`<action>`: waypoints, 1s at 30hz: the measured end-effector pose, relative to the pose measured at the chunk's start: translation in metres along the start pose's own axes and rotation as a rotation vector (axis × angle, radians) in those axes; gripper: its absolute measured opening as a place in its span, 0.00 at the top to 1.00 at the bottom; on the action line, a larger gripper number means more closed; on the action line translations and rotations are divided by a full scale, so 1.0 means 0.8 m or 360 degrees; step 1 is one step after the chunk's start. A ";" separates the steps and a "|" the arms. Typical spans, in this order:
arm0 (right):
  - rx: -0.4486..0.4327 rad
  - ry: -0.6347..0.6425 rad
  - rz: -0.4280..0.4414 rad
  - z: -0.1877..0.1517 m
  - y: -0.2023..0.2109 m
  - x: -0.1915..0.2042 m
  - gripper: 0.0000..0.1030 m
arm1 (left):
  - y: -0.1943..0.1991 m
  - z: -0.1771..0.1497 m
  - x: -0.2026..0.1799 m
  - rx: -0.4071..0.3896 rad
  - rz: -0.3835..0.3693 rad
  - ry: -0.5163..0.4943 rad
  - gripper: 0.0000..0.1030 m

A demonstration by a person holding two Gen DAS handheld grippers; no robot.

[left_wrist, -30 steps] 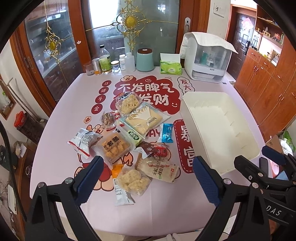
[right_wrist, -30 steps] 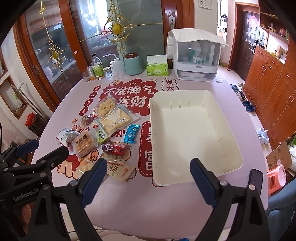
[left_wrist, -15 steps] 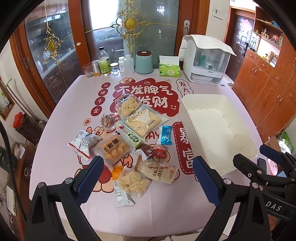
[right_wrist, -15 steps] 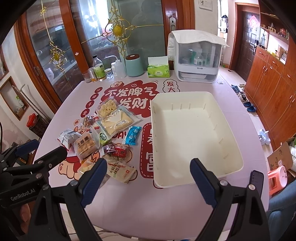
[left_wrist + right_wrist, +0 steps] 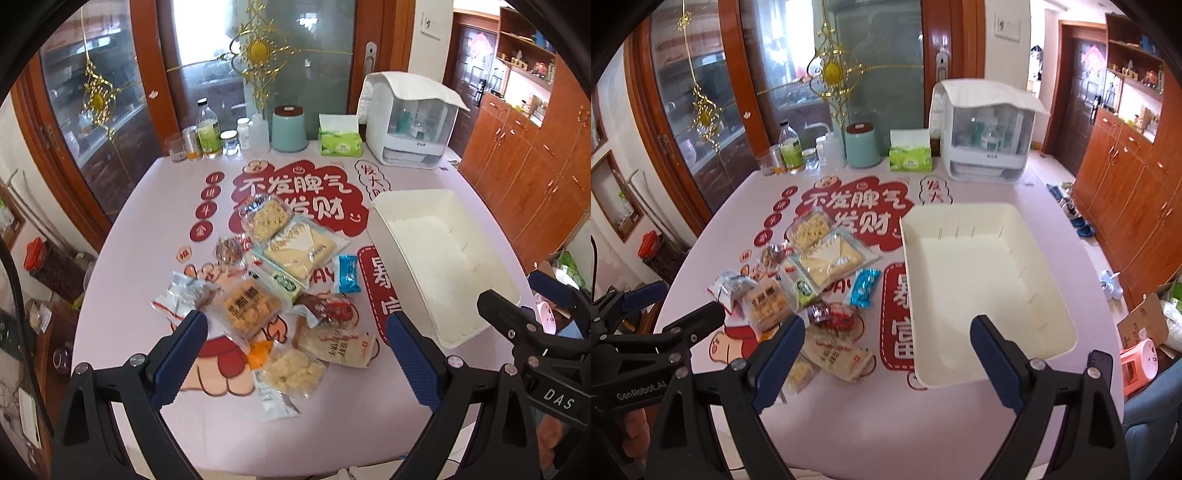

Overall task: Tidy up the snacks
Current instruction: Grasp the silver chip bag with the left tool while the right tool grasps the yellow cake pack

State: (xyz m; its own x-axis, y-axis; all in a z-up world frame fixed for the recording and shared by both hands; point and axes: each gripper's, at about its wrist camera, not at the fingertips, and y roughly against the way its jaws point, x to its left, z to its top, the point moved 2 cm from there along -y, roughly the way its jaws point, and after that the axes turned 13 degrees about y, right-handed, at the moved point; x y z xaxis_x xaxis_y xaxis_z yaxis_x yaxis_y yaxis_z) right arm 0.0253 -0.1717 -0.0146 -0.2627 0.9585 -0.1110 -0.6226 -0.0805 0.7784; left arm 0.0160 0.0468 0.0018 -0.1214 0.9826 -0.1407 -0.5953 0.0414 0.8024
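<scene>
Several snack packets (image 5: 288,291) lie in a loose heap on the pink tablecloth, left of a white empty bin (image 5: 443,258). Among them are a blue bar (image 5: 347,275), a red packet (image 5: 328,308) and a long beige pack (image 5: 336,345). My left gripper (image 5: 295,332) hangs open above the near end of the heap, nothing between its fingers. In the right wrist view the heap (image 5: 816,273) is at left and the bin (image 5: 982,277) at centre. My right gripper (image 5: 886,336) is open over the bin's near left corner. Each gripper shows at the other view's edge.
Along the table's far edge stand bottles and jars (image 5: 210,136), a teal canister (image 5: 290,127), a green tissue box (image 5: 340,138) and a white covered appliance (image 5: 410,122). Wooden cabinets (image 5: 1126,184) line the right wall. A pink stool (image 5: 1137,360) stands by the table.
Both grippers have drawn back and risen slightly, so the table looks a little farther away. Nothing on the table has moved; both stay open.
</scene>
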 end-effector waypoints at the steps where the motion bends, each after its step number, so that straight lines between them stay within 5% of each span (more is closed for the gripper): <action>1: -0.0008 -0.0002 -0.0011 0.003 0.001 0.005 0.11 | 0.000 0.004 0.005 -0.0002 -0.0004 -0.0018 0.06; 10: 0.0085 0.0009 0.0035 0.030 -0.036 0.060 0.11 | -0.038 0.049 0.105 -0.0001 0.0124 0.0041 0.06; 18: 0.0225 0.0036 0.0116 0.038 -0.117 0.108 0.11 | -0.128 0.070 0.231 0.0174 0.0264 0.0245 0.06; 23: 0.0315 0.0124 0.0190 0.038 -0.177 0.144 0.12 | -0.189 0.058 0.268 0.0325 0.0248 0.0178 0.06; 30: 0.0499 -0.0035 0.0440 0.036 -0.257 0.190 0.13 | -0.259 0.058 0.284 0.0501 0.0154 0.0231 0.06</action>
State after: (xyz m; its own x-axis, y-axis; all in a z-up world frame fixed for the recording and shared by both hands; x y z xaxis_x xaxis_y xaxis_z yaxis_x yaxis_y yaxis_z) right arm 0.1345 -0.0017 -0.1734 -0.3706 0.9183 0.1393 -0.2755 -0.2519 0.9277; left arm 0.1482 0.2696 -0.1695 -0.2900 0.9497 -0.1181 -0.3046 0.0254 0.9521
